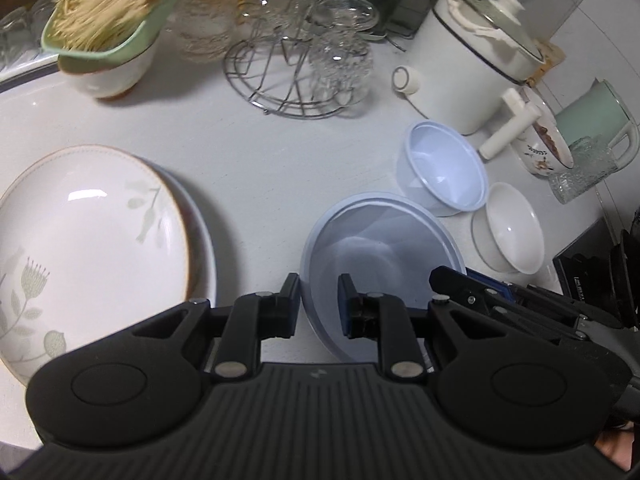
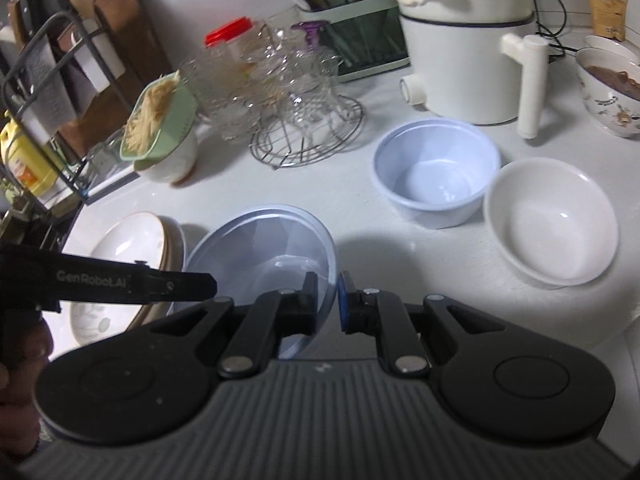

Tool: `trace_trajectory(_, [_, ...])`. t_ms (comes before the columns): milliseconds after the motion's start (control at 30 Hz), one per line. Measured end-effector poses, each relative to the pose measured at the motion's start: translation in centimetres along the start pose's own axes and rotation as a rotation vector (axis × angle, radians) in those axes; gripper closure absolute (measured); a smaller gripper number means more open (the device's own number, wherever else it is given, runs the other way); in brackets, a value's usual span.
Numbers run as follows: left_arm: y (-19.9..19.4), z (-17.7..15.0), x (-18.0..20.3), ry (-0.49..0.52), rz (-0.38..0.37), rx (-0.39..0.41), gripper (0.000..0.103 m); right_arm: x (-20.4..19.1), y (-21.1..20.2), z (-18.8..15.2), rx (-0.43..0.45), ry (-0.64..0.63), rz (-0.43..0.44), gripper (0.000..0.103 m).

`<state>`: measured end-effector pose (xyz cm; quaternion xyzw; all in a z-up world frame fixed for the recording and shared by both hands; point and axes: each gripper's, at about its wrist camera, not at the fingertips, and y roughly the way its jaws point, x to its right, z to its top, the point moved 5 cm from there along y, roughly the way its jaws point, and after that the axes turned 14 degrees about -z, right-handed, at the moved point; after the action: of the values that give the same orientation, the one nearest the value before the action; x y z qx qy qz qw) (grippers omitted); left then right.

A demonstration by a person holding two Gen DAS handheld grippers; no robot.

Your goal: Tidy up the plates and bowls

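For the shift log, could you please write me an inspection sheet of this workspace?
Surface: white counter, bare between items.
Job's things: large translucent bowl held by both rims; small blue bowl beside white bowl; floral plate stack.
Clutter: glasses on wire rack, noodle bowl, electric pot.
Grippers: left hand-held gripper and right hand-held gripper both shut on the bowl.
Cables: black cord behind pot.
Surroundings: cutting boards, tiled wall.

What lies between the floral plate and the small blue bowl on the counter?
The large blue bowl, gripped at its rim by both the left gripper and right gripper, lies between the floral plate and the small blue bowl; the left wrist view shows it.
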<state>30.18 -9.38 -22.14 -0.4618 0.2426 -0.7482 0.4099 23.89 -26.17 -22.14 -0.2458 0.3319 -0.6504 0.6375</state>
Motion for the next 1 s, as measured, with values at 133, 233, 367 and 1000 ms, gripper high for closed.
trace_trajectory(133, [0.2,-0.3,-0.5,0.014,0.007,0.005,0.080,-0.5,0.8,-0.2,-0.002,-0.001,-0.005,0.090])
trace_trajectory(233, [0.2,-0.5,-0.9,0.020,-0.002,0.009,0.080,-0.9,1.3,-0.2,0.001,-0.001,-0.016,0.090])
trace_trajectory(367, [0.7,-0.5,-1.4,0.036,-0.009,0.005,0.080,-1.1,2.0,-0.2,0.001,0.006,-0.031,0.089])
trace_trajectory(1000, [1.5,0.6,-2.7,0.060,-0.015,0.014,0.052,-1.7,4.2,-0.5,-0.030,0.039,-0.068,0.087])
